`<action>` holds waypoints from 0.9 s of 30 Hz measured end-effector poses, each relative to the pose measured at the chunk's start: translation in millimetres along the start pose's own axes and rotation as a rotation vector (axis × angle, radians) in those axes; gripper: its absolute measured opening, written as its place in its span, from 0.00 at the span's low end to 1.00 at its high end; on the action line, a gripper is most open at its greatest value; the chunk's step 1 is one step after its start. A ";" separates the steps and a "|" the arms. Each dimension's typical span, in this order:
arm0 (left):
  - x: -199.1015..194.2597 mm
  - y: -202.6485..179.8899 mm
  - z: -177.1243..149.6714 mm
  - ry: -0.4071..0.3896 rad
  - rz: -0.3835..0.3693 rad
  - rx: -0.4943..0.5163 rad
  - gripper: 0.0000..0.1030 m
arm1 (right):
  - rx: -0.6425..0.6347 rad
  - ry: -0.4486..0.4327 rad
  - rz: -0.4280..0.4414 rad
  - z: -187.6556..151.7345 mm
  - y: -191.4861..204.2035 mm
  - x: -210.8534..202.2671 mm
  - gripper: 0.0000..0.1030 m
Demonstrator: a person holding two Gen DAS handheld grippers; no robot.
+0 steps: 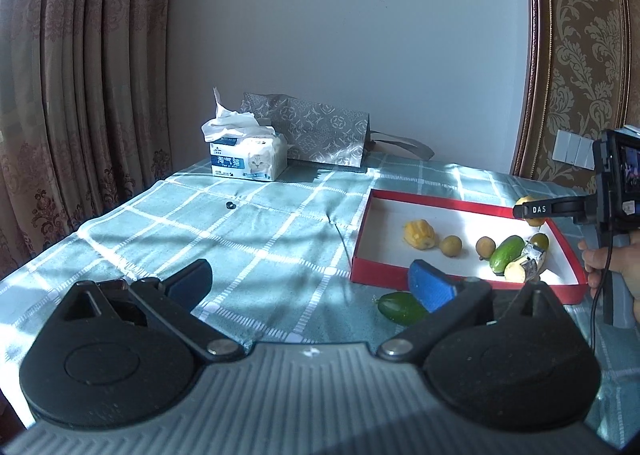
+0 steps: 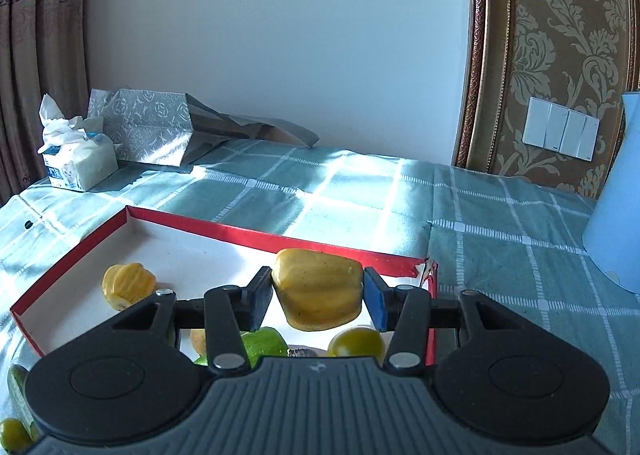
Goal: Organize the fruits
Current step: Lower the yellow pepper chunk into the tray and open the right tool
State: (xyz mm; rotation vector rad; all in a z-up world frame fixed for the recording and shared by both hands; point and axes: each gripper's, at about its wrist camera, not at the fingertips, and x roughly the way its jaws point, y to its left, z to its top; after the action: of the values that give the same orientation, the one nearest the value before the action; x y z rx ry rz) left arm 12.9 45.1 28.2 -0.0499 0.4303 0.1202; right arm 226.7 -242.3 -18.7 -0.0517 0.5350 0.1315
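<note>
Fruit being gathered into the red box point(image 2: 256, 230), lying open on the checked tablecloth point(image 2: 500, 223) so that things can be dropped in from above; gripping a yellow pepper-shaped fruit point(image 2: 318, 289) between the pads of the right gripper point(image 2: 318, 295), jaws closed on its two sides, holding it above the right end of the box, probably to set it down among the rest.

Already lying in the box: a ridged yellow fruit point(image 1: 419, 233) towards the left, two small round brownish fruits point(image 1: 451, 245) in the middle, a green cucumber-like piece point(image 1: 506, 254) and a pale piece with a foil-like wrapping point(image 1: 526, 265) bunched at the right, likely crowding the spot under the held fruit; needing a clear patch of white floor for the release.

Hovering low over the near side of the cloth, the left gripper point(image 1: 310, 279), jaws spread wide and holding nothing; waiting just beside a green fruit point(image 1: 400, 308) lying on the cloth outside the near wall of the box, seemingly the next thing to pick; one more small green fruit point(image 2: 12, 433) showing at the near left corner of the right wrist view.

Standing well apart at the far left, a tissue box point(image 1: 248, 159) and a patterned paper bag point(image 1: 316, 131), out of the way.
</note>
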 end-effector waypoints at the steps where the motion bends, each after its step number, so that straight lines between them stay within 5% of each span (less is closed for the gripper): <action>1: 2.5 -1.9 3.9 -0.002 -0.006 -0.001 1.00 | -0.002 0.002 -0.001 0.4 -0.4 3.1 0.47; 5: 17.7 -19.5 30.2 0.052 -0.021 0.048 1.00 | 0.023 0.044 0.031 0.8 -5.9 12.9 0.54; 8: 14.8 -28.4 45.2 0.016 -0.042 0.110 1.00 | 0.093 0.035 0.042 3.4 -14.6 4.4 0.57; 14: 16.8 -19.2 34.6 -0.032 -0.076 0.074 1.00 | 0.029 -0.101 0.018 -1.8 4.4 -55.7 0.57; 18: 14.0 -16.9 19.2 -0.054 -0.097 0.123 1.00 | -0.062 -0.180 -0.003 -27.6 31.6 -114.7 0.57; 22: 11.4 -3.7 10.6 -0.066 -0.119 0.114 1.00 | 0.003 -0.181 0.029 -59.5 54.4 -156.7 0.57; 27: 24.1 13.3 7.8 -0.025 -0.113 0.090 1.00 | -0.065 -0.170 -0.019 -96.0 99.4 -173.3 0.57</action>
State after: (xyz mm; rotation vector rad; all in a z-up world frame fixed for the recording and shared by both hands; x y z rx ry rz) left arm 36.1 61.3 24.9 0.0153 0.4066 -0.0097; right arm 16.8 -171.2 -13.9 -0.1083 0.3602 0.1336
